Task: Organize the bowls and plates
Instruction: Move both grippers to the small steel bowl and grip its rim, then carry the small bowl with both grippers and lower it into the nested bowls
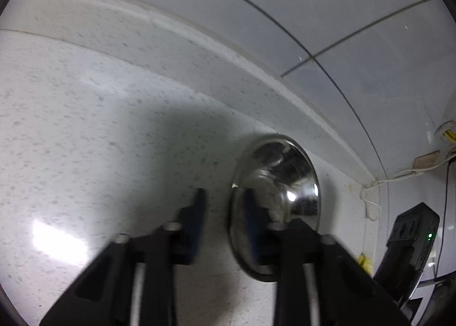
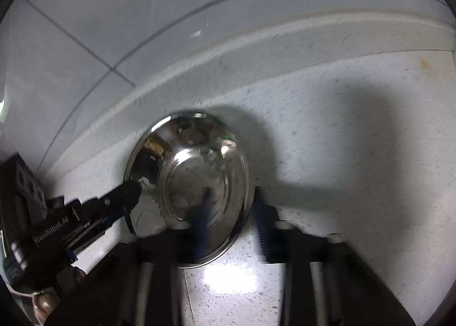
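Observation:
A shiny steel bowl sits upright on the speckled white counter. My left gripper is open and straddles the bowl's left rim, one finger inside the bowl and one outside on the counter. In the right wrist view the same bowl lies ahead. My right gripper is open and straddles its right rim, left finger inside, right finger outside. The left gripper shows there at the bowl's left rim.
A raised counter backsplash ledge and a tiled wall run behind the bowl. A black power strip and white cables lie at the counter's right end in the left wrist view.

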`<state>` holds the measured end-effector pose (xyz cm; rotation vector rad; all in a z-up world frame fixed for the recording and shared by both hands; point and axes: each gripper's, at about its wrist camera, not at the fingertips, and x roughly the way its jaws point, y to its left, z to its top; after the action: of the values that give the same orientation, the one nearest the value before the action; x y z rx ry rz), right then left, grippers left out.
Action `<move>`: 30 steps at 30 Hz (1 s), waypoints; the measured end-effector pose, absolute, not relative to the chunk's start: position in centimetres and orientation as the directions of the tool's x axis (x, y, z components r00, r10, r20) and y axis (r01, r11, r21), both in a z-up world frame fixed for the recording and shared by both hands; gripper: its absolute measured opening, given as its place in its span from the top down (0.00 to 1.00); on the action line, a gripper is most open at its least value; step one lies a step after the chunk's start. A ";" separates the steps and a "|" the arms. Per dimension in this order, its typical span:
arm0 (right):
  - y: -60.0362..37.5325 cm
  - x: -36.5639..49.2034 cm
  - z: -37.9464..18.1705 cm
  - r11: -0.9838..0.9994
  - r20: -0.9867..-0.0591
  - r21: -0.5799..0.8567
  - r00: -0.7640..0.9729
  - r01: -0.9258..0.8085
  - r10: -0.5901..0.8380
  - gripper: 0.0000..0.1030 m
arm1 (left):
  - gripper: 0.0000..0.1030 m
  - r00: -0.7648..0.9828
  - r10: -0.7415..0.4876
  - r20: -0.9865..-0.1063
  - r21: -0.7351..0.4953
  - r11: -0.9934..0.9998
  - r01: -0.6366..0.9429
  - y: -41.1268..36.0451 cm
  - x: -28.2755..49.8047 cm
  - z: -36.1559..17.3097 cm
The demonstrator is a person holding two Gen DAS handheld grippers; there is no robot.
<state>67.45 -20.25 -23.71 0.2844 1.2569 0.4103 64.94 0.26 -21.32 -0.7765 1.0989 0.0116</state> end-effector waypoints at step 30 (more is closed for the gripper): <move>-31.0 42.0 1.4 0.831 -0.630 0.487 0.551 -0.269 0.548 0.89 | 0.93 0.668 -0.491 -0.559 -0.691 0.721 -0.048 -6.5 40.4 4.2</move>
<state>41.98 -30.96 1.40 0.3554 0.8611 0.4954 40.37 -6.48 4.19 -0.7377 0.8138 -0.2770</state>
